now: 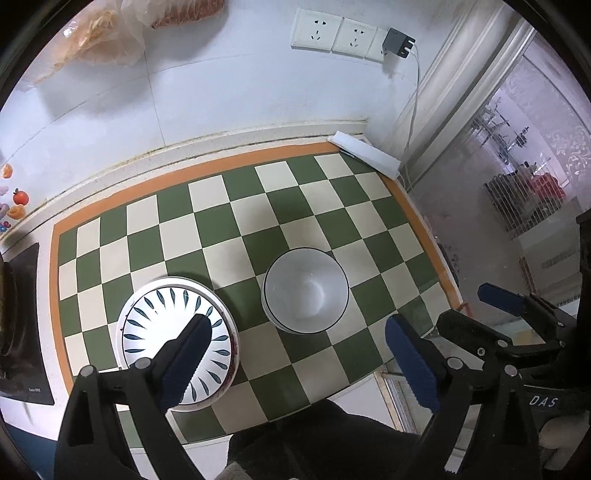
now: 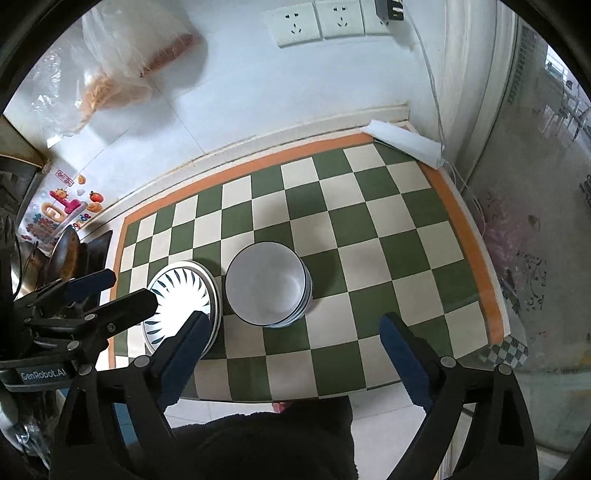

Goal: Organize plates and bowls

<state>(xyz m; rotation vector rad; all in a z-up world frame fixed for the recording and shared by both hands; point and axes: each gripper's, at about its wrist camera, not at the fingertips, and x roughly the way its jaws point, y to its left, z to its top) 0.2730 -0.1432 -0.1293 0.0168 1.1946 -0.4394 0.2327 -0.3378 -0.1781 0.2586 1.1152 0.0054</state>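
A stack of plates [image 1: 177, 343], the top one white with blue leaf marks, sits on the green and cream checkered mat [image 1: 258, 221]. Right of it stands a stack of white bowls [image 1: 306, 290] with dark rims. My left gripper [image 1: 299, 350] is open and empty, held above the mat's front, one finger over the plates. In the right wrist view the plates [image 2: 181, 295] and bowls [image 2: 267, 282] sit side by side. My right gripper [image 2: 295, 347] is open and empty above the mat in front of the bowls. The left gripper [image 2: 122, 291] shows at the left, over the plates.
The mat [image 2: 369, 240] lies on a counter against a white tiled wall with sockets [image 1: 334, 35] and a charger cable. A white box [image 1: 364, 151] lies at the mat's far right corner. Plastic bags [image 2: 122, 66] hang at the upper left. A stove with a pan [image 2: 66, 254] is left.
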